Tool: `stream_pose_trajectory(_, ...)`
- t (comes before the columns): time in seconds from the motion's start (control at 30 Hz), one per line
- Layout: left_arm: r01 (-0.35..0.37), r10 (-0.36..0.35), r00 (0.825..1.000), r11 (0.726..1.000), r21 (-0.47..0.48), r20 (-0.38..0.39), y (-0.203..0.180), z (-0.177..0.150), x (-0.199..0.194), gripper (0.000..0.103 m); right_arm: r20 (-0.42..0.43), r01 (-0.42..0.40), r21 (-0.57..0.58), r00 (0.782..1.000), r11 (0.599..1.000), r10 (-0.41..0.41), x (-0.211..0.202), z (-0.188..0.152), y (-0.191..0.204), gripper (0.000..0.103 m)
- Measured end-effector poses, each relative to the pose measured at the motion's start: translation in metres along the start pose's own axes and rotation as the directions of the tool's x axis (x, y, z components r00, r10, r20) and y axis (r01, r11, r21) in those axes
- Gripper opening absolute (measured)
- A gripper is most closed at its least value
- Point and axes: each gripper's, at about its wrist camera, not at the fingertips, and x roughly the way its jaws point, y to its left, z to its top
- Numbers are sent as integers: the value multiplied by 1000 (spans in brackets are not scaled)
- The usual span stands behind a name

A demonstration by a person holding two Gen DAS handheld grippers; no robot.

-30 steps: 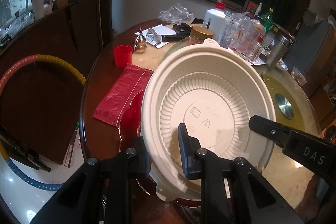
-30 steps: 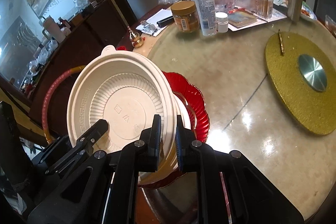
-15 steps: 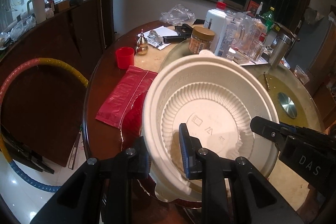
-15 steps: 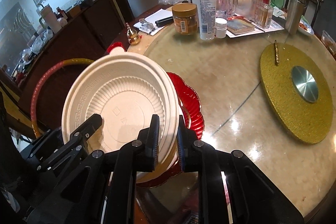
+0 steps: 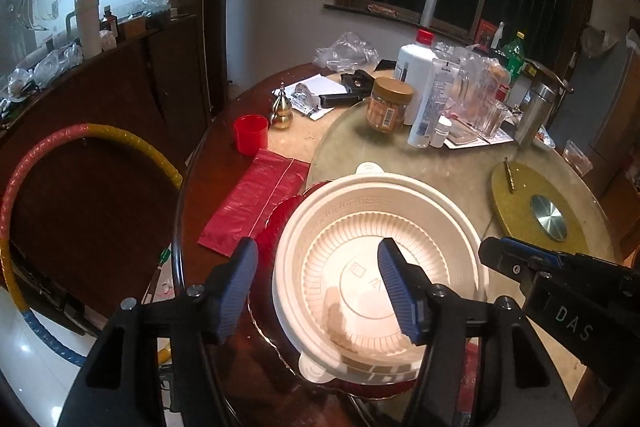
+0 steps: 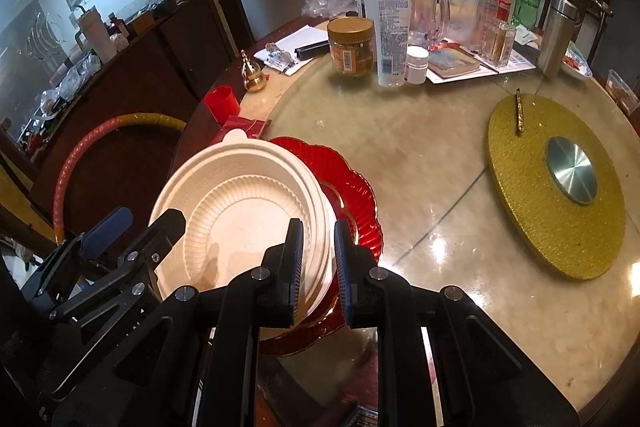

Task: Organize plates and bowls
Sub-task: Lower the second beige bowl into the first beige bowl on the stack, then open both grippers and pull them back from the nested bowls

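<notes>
Cream ribbed disposable bowl (image 5: 376, 267) now lower centre of left wrist view, sitting on the stack over the red scalloped plate (image 5: 276, 223); earlier raised and tilted, filling mid-frame. Left gripper (image 5: 316, 287) now spread wide, blue pads (image 5: 236, 287) either side of the bowl's near-left rim, not touching; half a second ago clamped on that rim. Right gripper (image 6: 318, 263) unchanged: jaws narrow, pinching the bowl's (image 6: 240, 211) right rim, pads (image 6: 298, 259) on either face of it.

Right wrist view only: second white rim nested under the top bowl, red plate's (image 6: 352, 195) far edge on the glass turntable (image 6: 420, 163), left gripper's open fingers at lower left. Gold mat with steel disc (image 6: 560, 187) at right, well apart from the stack.

Left wrist view only: red plastic bag (image 5: 256, 199) flat just left of the plate, red cup (image 5: 250, 133) above it, hoop (image 5: 80, 163) at far left, right gripper's body (image 5: 560, 279) entering from lower right.
</notes>
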Motion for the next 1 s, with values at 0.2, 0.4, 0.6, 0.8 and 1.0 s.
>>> stream_pose_trajectory(0.2,-4,3,1000,1000,8,9,-2,-1,-3,67,11,-2,4,1000,1000,2,-5,-3,-1,17)
stream_pose_trajectory(0.4,-18,18,999,1000,1,32,-3,-1,-9,78,32,-1,-2,1000,1000,1,-11,-4,1,18)
stream_pose_trajectory(0.6,-32,32,999,999,1,40,-4,-3,-14,80,51,12,-15,999,1000,-11,-17,-8,1,39)
stream_pose_trajectory(0.8,-46,46,999,999,13,29,-4,-7,-15,82,84,27,-40,996,999,-24,-28,-15,-1,61)
stream_pose_trajectory(1.0,-50,49,998,998,33,31,-8,-11,-20,85,122,68,-59,991,996,-61,-41,-25,-10,61)
